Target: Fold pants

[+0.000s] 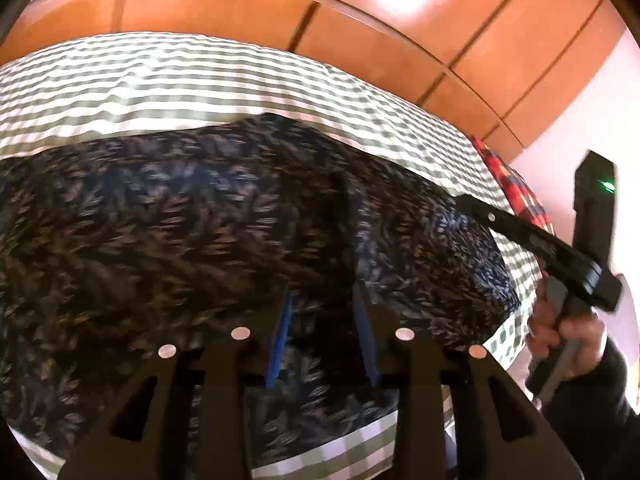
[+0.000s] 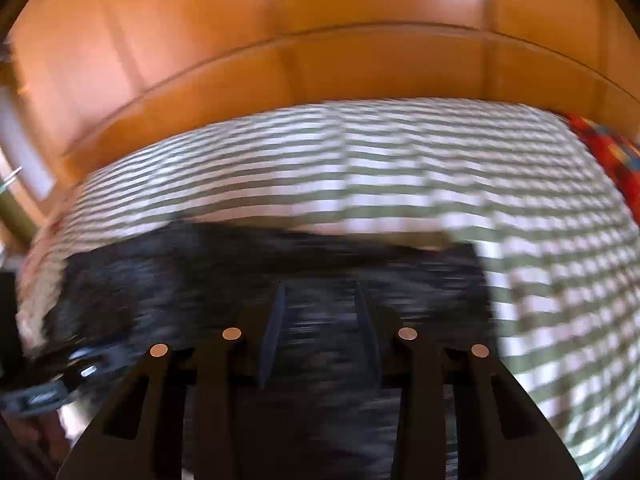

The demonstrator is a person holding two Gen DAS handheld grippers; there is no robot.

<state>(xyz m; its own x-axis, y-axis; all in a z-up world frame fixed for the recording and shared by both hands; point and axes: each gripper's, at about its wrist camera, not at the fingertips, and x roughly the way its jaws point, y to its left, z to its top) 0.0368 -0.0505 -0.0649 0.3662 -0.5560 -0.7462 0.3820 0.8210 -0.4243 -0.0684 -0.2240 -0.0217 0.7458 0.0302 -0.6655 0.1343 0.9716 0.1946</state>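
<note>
- While both views looked down across the bed (image 1: 168,80), the pants (image 1: 180,220), dark with a small leaf print, lay spread over its green-and-white checked cover.
- From the left wrist, the pants filled the middle and lower part of the view, reaching from the left edge to a rounded end near the bed's right side.
- The left gripper (image 1: 324,312) hung over the pants with its blue-padded fingers (image 1: 280,336) a narrow gap apart; printed cloth showed in the gap, and the pads did not seem to press on it.
- No earlier view was there to compare.
- The right gripper (image 1: 472,204) appeared at the right of that view, its black tip at the pants' far right end; a hand (image 1: 568,332) in a dark sleeve held its handle.
- From the right wrist, the picture was badly blurred; the pants (image 2: 260,280) ran as a dark band across the lower half, with the cover beyond them.
- The right gripper (image 2: 320,320) stood partly parted above dark cloth; whether it gripped any cloth I could not tell.
- A red plaid cloth (image 1: 508,176) lay at the bed's far right edge.
- Orange wooden panels (image 1: 360,32) rose behind the bed.
</note>
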